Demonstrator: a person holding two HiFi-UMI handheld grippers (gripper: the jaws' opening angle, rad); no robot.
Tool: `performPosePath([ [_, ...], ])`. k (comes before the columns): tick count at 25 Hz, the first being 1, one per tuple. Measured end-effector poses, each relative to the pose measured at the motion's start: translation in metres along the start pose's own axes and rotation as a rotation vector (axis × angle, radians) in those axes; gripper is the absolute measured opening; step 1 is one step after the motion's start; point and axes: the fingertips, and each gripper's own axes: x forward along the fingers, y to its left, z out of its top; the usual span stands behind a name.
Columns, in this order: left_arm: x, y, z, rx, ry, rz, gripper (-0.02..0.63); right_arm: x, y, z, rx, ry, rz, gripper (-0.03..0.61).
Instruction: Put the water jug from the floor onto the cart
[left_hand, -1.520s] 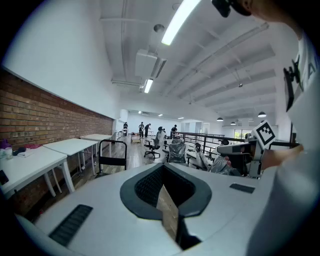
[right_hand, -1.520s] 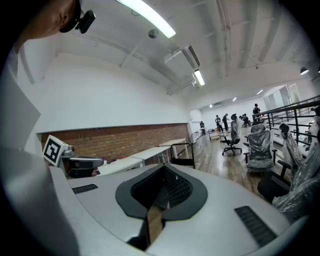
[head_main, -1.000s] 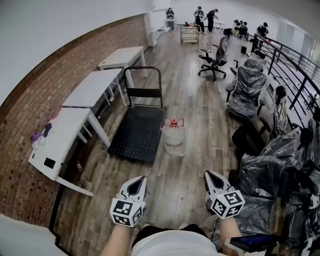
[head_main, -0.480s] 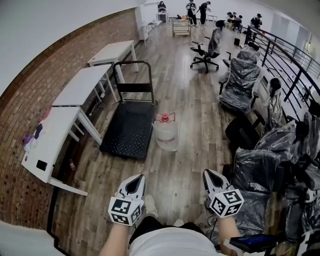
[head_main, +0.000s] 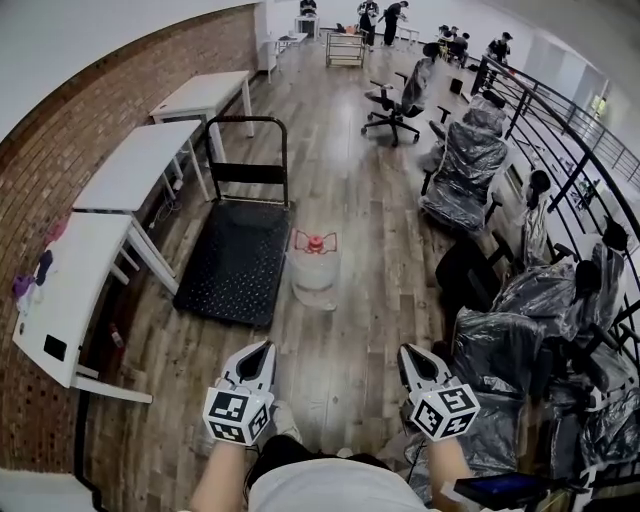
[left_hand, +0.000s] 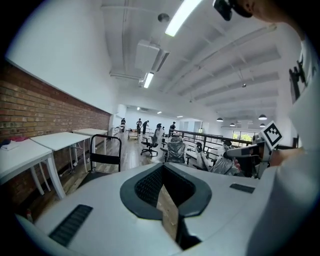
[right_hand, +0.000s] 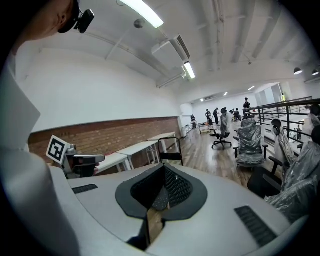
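In the head view the clear water jug (head_main: 314, 272) with a red cap and handle stands upright on the wooden floor. It is just right of the black flat cart (head_main: 232, 262), whose upright push handle (head_main: 248, 122) is at the far end. My left gripper (head_main: 265, 346) and right gripper (head_main: 404, 351) are held side by side in front of me, well short of the jug, both shut and empty. The jug does not show in either gripper view. The cart handle (left_hand: 105, 151) appears past my left gripper (left_hand: 163, 166), and again as the cart handle (right_hand: 170, 148) past my right gripper (right_hand: 163, 168).
White tables (head_main: 132, 165) line the brick wall on the left, close to the cart. Plastic-wrapped chairs (head_main: 462, 170) crowd the right side along a railing (head_main: 560, 130). A black office chair (head_main: 396, 98) stands farther down the aisle, with people at the far end.
The person has walked forward: the jug and cart sit nearer and more to the left in the head view. Both grippers travelled along, still shut and side by side.
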Motion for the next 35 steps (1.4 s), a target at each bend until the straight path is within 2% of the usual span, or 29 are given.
performPosePath([
  [3, 0.013, 0.040, 0.005, -0.043, -0.009, 0.013, -0.001, 0.037, 0.012, 0.011, -0.027, 0.009, 0.000, 0.002],
  [10, 0.035, 0.124, 0.021, -0.040, -0.009, 0.023, 0.000, 0.115, 0.049, 0.042, -0.072, 0.004, 0.001, 0.002],
  [17, 0.045, 0.182, 0.022, -0.079, -0.004, 0.015, 0.000, 0.162, 0.077, 0.050, -0.107, 0.033, -0.008, 0.002],
  [27, 0.062, 0.213, 0.016, -0.085, 0.005, 0.020, 0.000, 0.213, 0.083, 0.060, -0.133, 0.045, 0.012, 0.002],
  [35, 0.096, 0.232, 0.025, -0.088, 0.023, 0.063, 0.000, 0.260, 0.064, 0.066, -0.126, 0.052, 0.064, 0.002],
])
